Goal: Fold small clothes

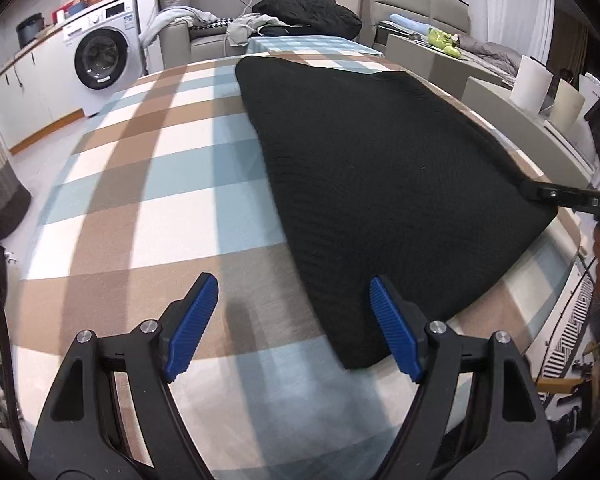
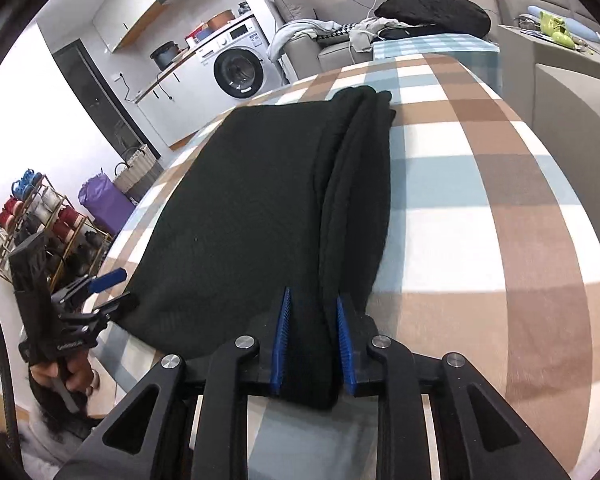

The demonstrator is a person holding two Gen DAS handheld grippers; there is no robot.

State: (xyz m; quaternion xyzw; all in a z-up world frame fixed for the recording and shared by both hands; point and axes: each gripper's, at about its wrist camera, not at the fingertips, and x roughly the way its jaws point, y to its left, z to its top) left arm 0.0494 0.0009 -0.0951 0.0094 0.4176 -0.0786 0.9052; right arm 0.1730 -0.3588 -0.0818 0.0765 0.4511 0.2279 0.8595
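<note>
While the black garment (image 1: pixel 380 160) lies flat on the checked tablecloth (image 1: pixel 160 200), the coming fold turns on where its near edge sits against each tool. Left gripper (image 1: pixel 292 282): jaws wide apart, holding nothing, with bare tablecloth between the fingers. The garment lies ahead and to the right of it; only the near corner reaches the right-hand finger, and whether that finger touches the cloth cannot be told. This tool is judged nearest to that free corner. The garment's long axis runs away from both tools, toward the far end of the table. Right gripper (image 2: pixel 313 296): jaws narrowly apart, with the garment's doubled right edge filling the gap between the pads. Whether the pads press on it cannot be told. The doubled edge runs straight ahead along the fingers. Nothing stands on the tablecloth around the garment, so no obstruction is expected.
</note>
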